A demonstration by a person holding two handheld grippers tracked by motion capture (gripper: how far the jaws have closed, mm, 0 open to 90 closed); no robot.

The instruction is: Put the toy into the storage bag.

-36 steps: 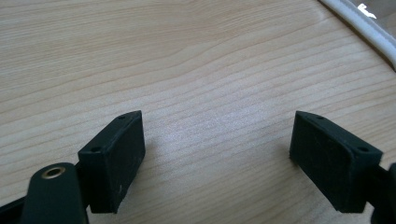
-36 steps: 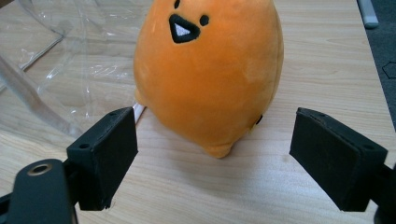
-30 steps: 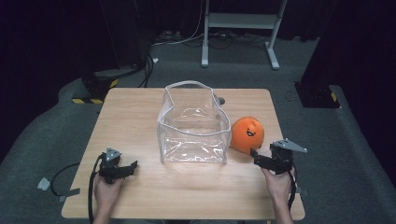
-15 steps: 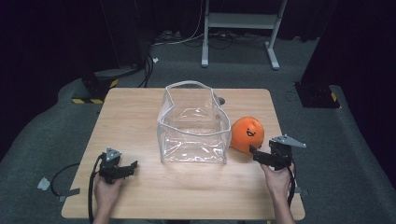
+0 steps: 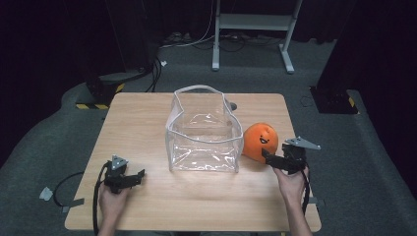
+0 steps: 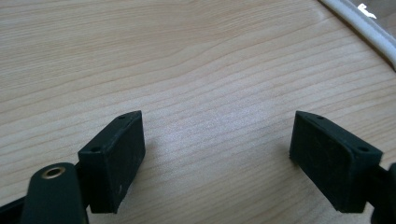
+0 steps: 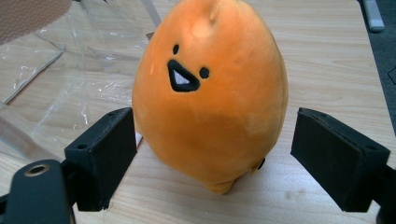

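Note:
An orange plush toy with a small black face lies on the wooden table, just right of a clear plastic bag with a white rim. My right gripper is open at the toy's near side. In the right gripper view the toy sits between the two black jaws, which stand apart on either side without pressing it. My left gripper rests open near the table's front left. In the left gripper view its pads frame bare wood, and the bag's white rim crosses the top right corner.
A white metal stand and cables lie on the grey floor behind the table. A yellow-black striped block sits off the far left corner. Black cables trail from both grippers toward the person's forearms at the front edge.
My right gripper has crept forward and left, closing in on the orange toy. The left gripper, the bag and the toy have stayed where they were.

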